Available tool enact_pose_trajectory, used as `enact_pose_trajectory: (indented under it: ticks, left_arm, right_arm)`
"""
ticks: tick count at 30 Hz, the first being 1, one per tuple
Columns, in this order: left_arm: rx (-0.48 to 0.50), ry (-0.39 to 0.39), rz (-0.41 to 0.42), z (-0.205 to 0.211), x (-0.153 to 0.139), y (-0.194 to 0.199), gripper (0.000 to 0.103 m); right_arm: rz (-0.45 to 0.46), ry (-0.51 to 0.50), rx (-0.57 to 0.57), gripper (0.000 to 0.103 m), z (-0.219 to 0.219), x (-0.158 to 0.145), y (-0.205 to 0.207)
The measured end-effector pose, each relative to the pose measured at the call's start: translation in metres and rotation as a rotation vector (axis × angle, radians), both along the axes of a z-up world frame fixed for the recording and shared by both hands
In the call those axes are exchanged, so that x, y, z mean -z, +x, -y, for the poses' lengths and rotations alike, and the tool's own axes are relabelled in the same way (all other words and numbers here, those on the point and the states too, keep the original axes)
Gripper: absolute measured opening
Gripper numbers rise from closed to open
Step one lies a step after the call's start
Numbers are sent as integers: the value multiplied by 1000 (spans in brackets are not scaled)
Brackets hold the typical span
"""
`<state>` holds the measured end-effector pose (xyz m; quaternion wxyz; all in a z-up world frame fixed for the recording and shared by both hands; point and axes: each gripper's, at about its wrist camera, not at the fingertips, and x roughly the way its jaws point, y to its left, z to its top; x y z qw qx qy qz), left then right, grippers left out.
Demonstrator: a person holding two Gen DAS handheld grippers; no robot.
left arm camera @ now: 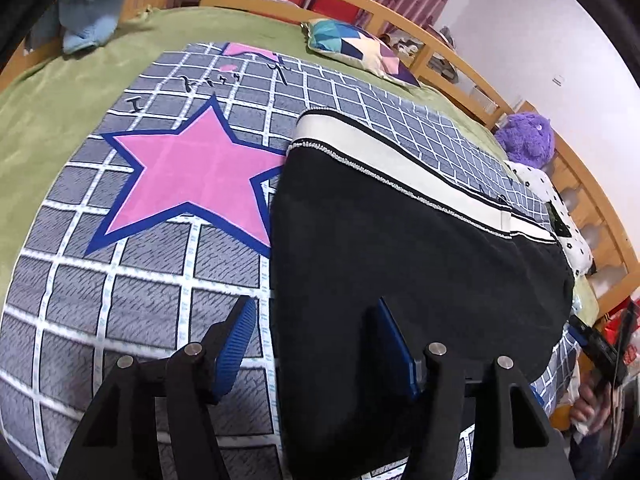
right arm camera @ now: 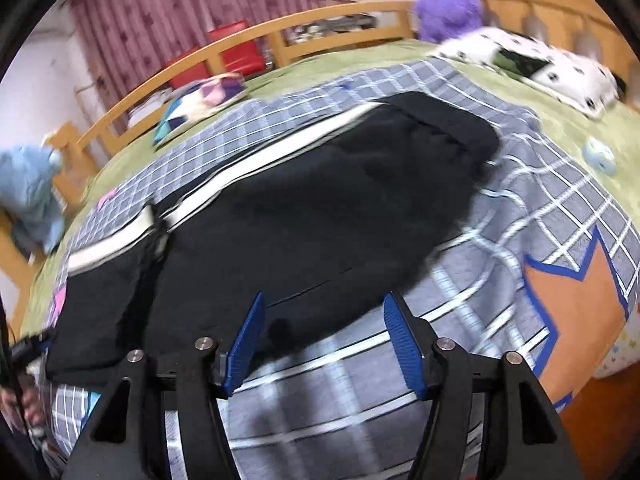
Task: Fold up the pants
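Black pants point(left arm camera: 400, 264) with a white side stripe point(left arm camera: 384, 148) lie flat on a grey checked blanket on the bed. In the right wrist view the pants point(right arm camera: 320, 216) stretch from lower left to upper right. My left gripper point(left arm camera: 316, 316) is open and empty, above one end of the pants; its right finger is over the black cloth, its left over the blanket. My right gripper point(right arm camera: 324, 312) is open and empty, just over the near long edge of the pants. The other gripper shows at the frame edge in each view point(left arm camera: 596, 344) point(right arm camera: 28, 348).
The checked blanket point(left arm camera: 160, 280) has a pink star point(left arm camera: 192, 176) and an orange star point(right arm camera: 576, 304). A patterned cushion point(left arm camera: 360, 48), purple plush point(left arm camera: 524, 136), spotted pillow point(right arm camera: 540, 68) and blue plush point(right arm camera: 28, 192) lie around. Wooden bed rails point(left arm camera: 420, 32) ring the green sheet point(left arm camera: 48, 100).
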<state>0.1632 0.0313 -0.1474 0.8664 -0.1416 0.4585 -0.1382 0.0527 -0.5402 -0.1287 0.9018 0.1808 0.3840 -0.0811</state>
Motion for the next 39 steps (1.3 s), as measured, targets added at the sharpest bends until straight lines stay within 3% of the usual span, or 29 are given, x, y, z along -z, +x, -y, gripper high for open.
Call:
enact_pose_trajectory:
  ticks: [6,9,15,16,17,20,25,28,31,34,36,38,39]
  left_arm:
    - [58,-35,-27,2,6,22,60]
    - [97,-49,-18,2,8,33,59]
    - [132,-207,-48,-5,18,61,57]
    - [132,-233,-48,-6,20,63,54]
    - [125,-242,-52,-6,22,66,46]
    - [78,-268,-72,-7,23,70,10]
    - [85,-304,6,-9,-26,61,9]
    - [88,-359,36,-28,-51,56,9]
    - [28,-317,86,-73,-77,38,9]
    - [-37,-247,87,-114,-82,22,10]
    - [-82,-172,39,-136,-69,14,11]
    - [-113,-84,-13,-144,-39,9,12]
    - [-121,-49,-35,-143,-28,9,18]
  right_arm:
    - [-20,94,140,63,63,30,37]
    - [29,127,144,63,73,35,53]
    - [58,243,123,65,96,32,90]
    - [46,263,126,65,98,37,97]
    - [34,261,128,64,98,40,101]
    - [12,185,139,19,91,33,103]
    - [140,45,105,13,48,-40,89]
    - [234,66,73,13,23,-92,86]
    - [297,68,-5,13,-10,-134,87]
    - [348,124,-125,14,-46,-149,77]
    - [334,142,-171,15,-62,-137,75]
    - [263,148,-205,16,-75,-104,82]
    - [203,154,-215,18,-79,-80,88]
